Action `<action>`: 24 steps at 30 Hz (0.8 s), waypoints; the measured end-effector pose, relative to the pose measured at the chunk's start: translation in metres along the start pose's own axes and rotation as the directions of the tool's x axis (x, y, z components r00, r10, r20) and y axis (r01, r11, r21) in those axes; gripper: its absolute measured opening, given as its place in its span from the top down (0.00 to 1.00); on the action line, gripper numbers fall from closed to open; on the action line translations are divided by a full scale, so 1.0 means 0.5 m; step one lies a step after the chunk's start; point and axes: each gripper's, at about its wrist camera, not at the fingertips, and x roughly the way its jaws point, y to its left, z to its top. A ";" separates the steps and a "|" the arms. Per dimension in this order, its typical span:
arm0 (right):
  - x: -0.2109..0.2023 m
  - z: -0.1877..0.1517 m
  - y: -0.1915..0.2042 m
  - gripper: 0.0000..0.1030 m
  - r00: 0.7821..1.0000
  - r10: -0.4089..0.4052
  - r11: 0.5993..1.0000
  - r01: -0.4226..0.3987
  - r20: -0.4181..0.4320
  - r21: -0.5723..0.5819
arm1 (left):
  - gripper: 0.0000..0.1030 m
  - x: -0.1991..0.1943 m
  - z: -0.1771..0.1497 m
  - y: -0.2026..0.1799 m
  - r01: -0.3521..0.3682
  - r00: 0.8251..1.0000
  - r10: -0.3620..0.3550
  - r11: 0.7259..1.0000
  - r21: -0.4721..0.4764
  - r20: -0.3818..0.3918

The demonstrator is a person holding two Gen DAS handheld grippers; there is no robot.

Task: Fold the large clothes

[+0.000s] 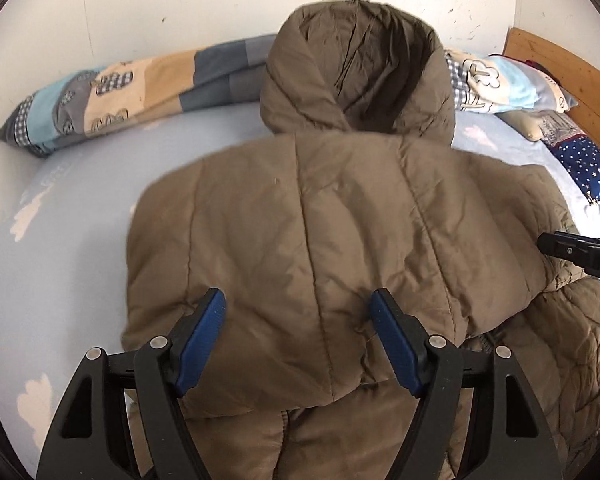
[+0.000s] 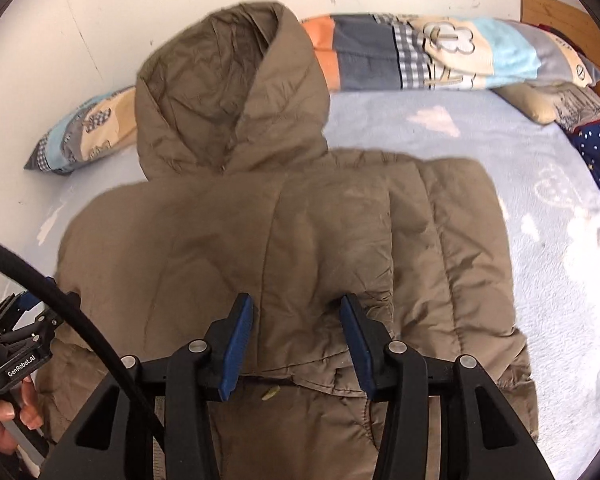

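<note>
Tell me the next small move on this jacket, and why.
Probably fold the hood down onto the back. The brown jacket lies on the bed, already doubled over on itself, while the hood sticks out toward the wall. Both the left gripper and right gripper hover above it, jaws apart, holding nothing.

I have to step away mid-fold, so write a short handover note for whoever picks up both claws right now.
Left claw: open above the jacket, nothing between its fingers.
Right claw: open over the jacket's folded lower edge, not clamping anything that I can see.
Jacket: brown hooded puffer, lying on the light blue bed sheet, hood pointing at the wall.
Done: the body looks already folded over on itself, with a layered edge nearest the claws.
Left: probably tuck the hood down and make a last fold; check the sleeves, which are hidden.
</note>
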 end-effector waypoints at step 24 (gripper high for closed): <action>0.024 -0.007 0.008 0.51 0.999 -0.025 0.999 0.024 -0.030 -0.021 | 0.27 -0.003 -0.011 -0.030 -0.088 0.995 0.084 0.991 0.102 0.043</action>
